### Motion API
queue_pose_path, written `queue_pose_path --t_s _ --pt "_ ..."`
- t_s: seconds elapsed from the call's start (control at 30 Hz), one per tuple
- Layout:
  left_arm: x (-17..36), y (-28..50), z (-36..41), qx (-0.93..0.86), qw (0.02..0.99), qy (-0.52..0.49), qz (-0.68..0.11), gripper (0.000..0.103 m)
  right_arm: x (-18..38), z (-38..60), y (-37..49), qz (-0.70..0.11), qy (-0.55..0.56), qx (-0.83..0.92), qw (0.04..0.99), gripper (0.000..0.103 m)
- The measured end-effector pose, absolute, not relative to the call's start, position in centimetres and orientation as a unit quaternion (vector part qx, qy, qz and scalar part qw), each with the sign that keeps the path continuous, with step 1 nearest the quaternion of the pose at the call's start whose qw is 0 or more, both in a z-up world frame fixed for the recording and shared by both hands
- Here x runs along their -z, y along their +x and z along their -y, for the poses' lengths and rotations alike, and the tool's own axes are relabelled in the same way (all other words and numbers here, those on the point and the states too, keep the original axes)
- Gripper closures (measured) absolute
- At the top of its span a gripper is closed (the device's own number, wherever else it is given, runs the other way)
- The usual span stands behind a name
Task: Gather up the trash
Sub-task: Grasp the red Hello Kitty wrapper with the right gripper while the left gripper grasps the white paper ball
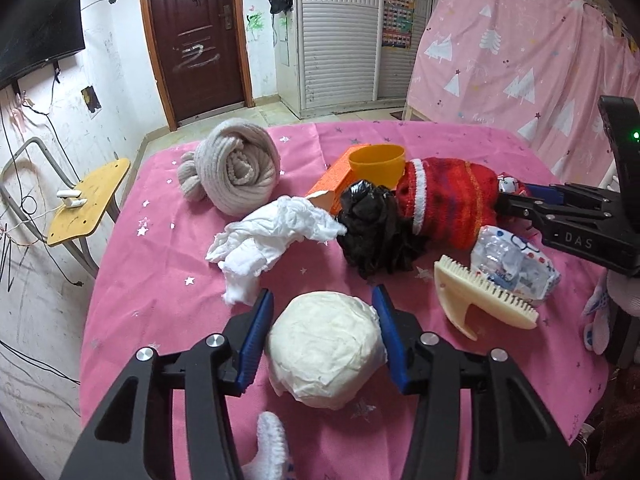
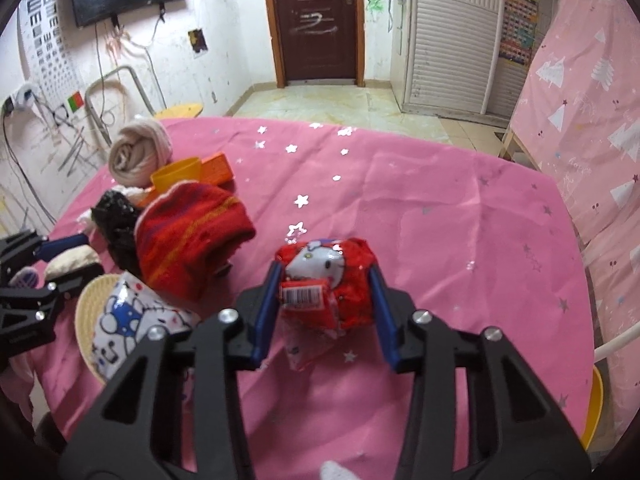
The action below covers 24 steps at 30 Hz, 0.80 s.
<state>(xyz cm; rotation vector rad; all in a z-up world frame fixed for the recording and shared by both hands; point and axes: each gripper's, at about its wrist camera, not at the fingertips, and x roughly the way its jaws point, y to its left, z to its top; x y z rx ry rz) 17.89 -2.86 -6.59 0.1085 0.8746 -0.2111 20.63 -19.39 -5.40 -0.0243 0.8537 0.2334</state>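
White paper wad (image 1: 326, 350) clamped in left gripper (image 1: 323, 334); red crumpled wrapper (image 2: 328, 286) clamped in right gripper (image 2: 325, 308).

I count two grippers: left gripper (image 1: 324, 320), right gripper (image 2: 324, 300). Two crumpled tissues: white wad (image 1: 324, 350), loose tissue (image 1: 272, 232) at 11 o'clock from it. Two printed wrappers: red wrapper (image 2: 328, 280), white wrapper (image 1: 516, 264). One black bag (image 1: 376, 232), one comb (image 1: 480, 300), one cup (image 1: 376, 162).

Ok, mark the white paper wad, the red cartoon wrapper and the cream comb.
white paper wad (image 1: 324, 348), left wrist view, centre of ball.
red cartoon wrapper (image 2: 326, 276), right wrist view, printed front.
cream comb (image 1: 480, 300), left wrist view, spine.
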Motion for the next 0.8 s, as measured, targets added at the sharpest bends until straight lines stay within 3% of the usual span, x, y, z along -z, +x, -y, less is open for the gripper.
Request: queue_pose_path --t_s 0.37,0.8 --pt "1.7 15.9 3.9 0.114 0.919 0.042 -0.375 0.060 2.3 23.3 17.3 -0.360 0.029 -0.103 0.927 0.062" --pt "-2.1 14.4 12.0 0.181 0.919 0.063 -0.344 0.060 0.8 31.0 12.9 -0.312 0.084 -0.061 0.945 0.062"
